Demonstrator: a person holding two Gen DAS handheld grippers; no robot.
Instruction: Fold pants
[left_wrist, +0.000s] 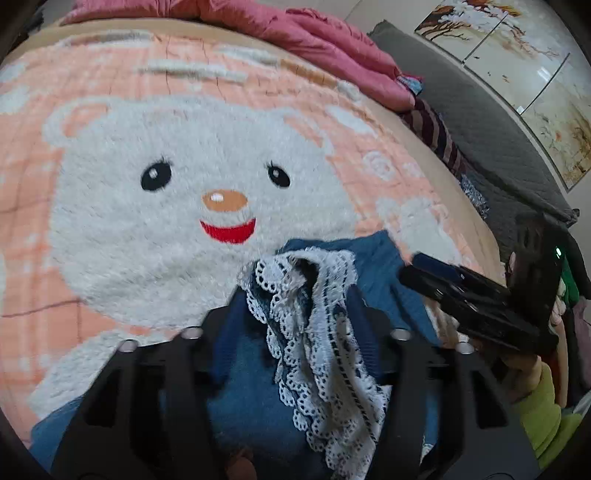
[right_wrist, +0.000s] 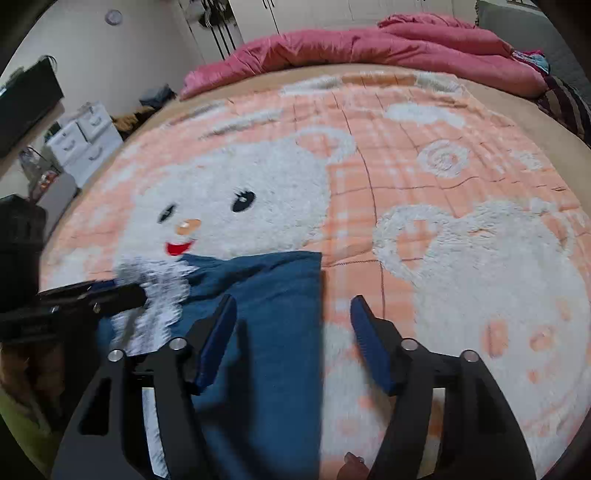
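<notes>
One bed (right_wrist: 480, 85) is seen, covered by one peach blanket (right_wrist: 424, 155) with a white bear print. One pink duvet (right_wrist: 351, 44) is bunched along the far edge.

One pair of blue pants (right_wrist: 273, 295) is laid on the near part of the blanket, long axis running from the near edge away toward the bear's mouth, folded edge at the far end. A white lace trim (left_wrist: 325, 332) is heaped on the pants' left side.

Two grippers are counted. The left gripper (left_wrist: 295, 314) is seen with jaws apart around the lace and blue cloth; the cloth lies between the pads, but pressing cannot be confirmed, so it is read as released. The right gripper (right_wrist: 293, 332) is held wide, nothing clasped: its left pad hangs over the pants, its right pad over bare blanket, so the pants' right edge runs up between the jaws.

The lace end is judged nearer the left gripper, the right edge nearer the right gripper. A next grasp would likely be taken along that edge.
</notes>
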